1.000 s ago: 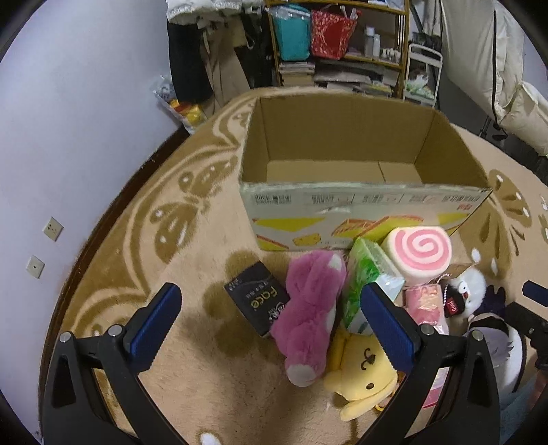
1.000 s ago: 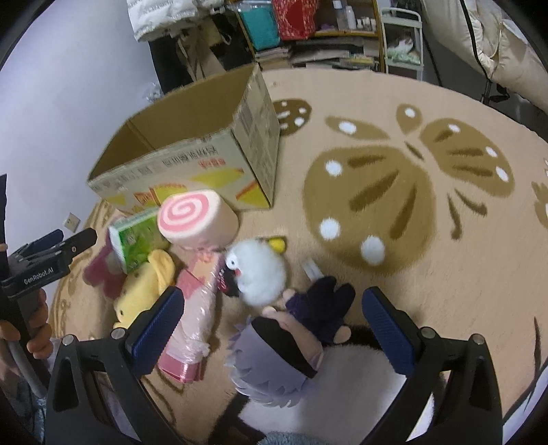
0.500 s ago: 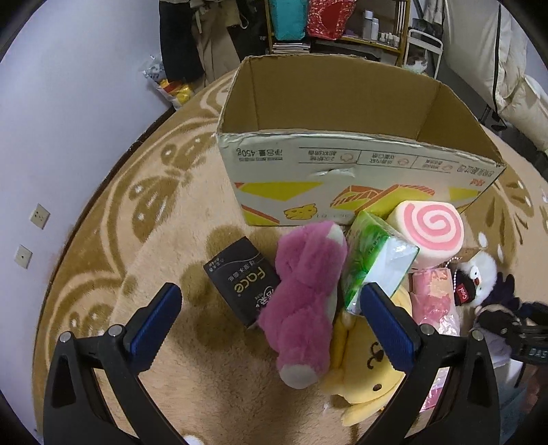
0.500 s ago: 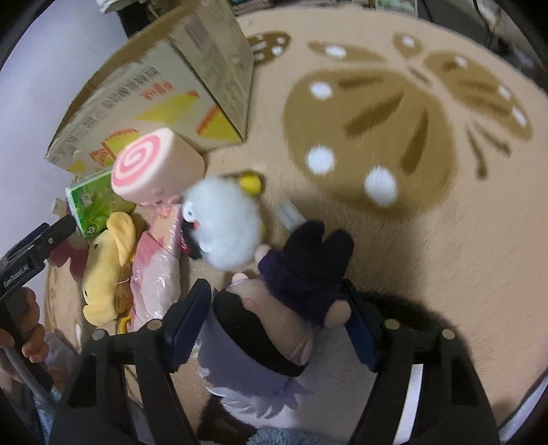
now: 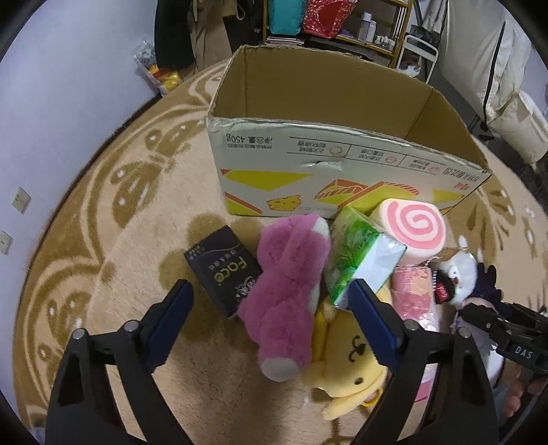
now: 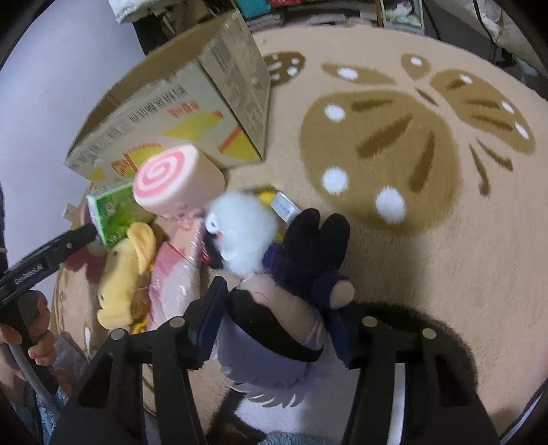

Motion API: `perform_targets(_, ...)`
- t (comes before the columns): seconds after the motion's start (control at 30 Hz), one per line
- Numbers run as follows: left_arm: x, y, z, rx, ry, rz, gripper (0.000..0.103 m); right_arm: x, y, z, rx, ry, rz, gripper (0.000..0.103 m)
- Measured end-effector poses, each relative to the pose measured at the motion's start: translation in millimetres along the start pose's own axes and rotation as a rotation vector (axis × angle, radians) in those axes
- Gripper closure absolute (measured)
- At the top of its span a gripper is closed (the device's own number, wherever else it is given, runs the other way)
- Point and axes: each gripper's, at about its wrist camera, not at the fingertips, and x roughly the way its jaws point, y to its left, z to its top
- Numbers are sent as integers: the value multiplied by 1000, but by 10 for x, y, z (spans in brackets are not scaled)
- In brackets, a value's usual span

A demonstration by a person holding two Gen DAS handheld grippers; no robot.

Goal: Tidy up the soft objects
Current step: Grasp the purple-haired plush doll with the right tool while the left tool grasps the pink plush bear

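Observation:
An open cardboard box (image 5: 308,150) stands on the carpet, with soft things heaped in front of it. My left gripper (image 5: 272,308) hangs over a pink plush (image 5: 287,274). Its jaws are closing with the plush between them, pads clear of it. Beside the plush lie a black pack (image 5: 222,270), a green tissue pack (image 5: 359,256), a yellow plush (image 5: 349,363), a pink swirl cushion (image 5: 411,226), a pink packet (image 5: 411,287) and a white fluffy plush (image 6: 246,229). My right gripper (image 6: 275,318) is closing on a silver-haired doll (image 6: 284,308) in dark clothes, pads pressing both sides of its head.
The beige carpet (image 6: 376,143) with brown butterfly patterns spreads to the right of the pile. A small white object (image 6: 286,207) lies by the white plush. Shelves with bags (image 5: 325,17) stand behind the box, and a wall (image 5: 68,85) runs on the left. A person's hand (image 6: 37,328) holds the left gripper.
Both grippers have sunk toward the pile. The right jaws have narrowed from wide open until they are against the doll's head. The left jaws have narrowed slightly around the pink plush.

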Motion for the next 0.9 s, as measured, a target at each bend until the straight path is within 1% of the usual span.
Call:
perform_targets(0.07, -4, -3, -8, 0, -3, -2, 16, -54, -16, 23, -5, -27, 11, 45)
perform_targets(0.1, -6, -13, -11, 3, -5, 0, 19, -69, -15, 19, -5, -30, 14, 45)
perform_targets(0.23, 5, -22, -56, 8, 12, -30, 20, -49, -33, 18, 2, -24, 23, 45)
perform_targets(0.3, 19, -17, -73, 2, 19, -32, 21, -81, -39, 5, 4, -24, 24, 45)
perform_targets(0.33, 17, -14, -74, -3, 17, -35, 23, -29, -58, 59, 7, -22, 25, 45)
perform_targets(0.37, 13, -8, -70, -6, 15, -43, 25, -37, -47, 44, 9, -22, 26, 45)
perform_targets(0.43, 12, 6, -69, -15, 16, -64, 33, -42, -45, 23, 9, -20, 27, 45)
perform_targets(0.5, 9, 15, -76, -24, 22, -91, 50, -5, -64, 63, 8, -19, 27, 45)
perform_targets(0.53, 4, 14, -77, -26, 22, -106, 53, -8, -61, 64, 7, -20, 27, 45)
perform_targets(0.6, -9, 12, -73, -24, 20, -113, 57, -12, -56, 72, 4, -24, 29, 45)
perform_targets(0.63, -12, 7, -72, -20, 20, -110, 61, -13, -54, 70, 4, -27, 29, 45)
perform_targets(0.67, -13, 2, -73, -16, 19, -107, 63, -12, -54, 69, 3, -28, 29, 45)
perform_targets(0.7, -17, 0, -75, -12, 18, -101, 68, -14, -54, 66, 3, -29, 30, 45)
perform_targets(0.73, -24, 0, -75, -6, 16, -91, 70, -17, -55, 62, 2, -31, 30, 45)
perform_targets(0.83, -48, -1, -81, 3, 14, -85, 72, -48, -38, 51, -6, -50, 28, 45)
perform_targets(0.9, -70, -23, -93, 18, 6, -69, 72, -86, -27, 48, -12, -71, 26, 45)
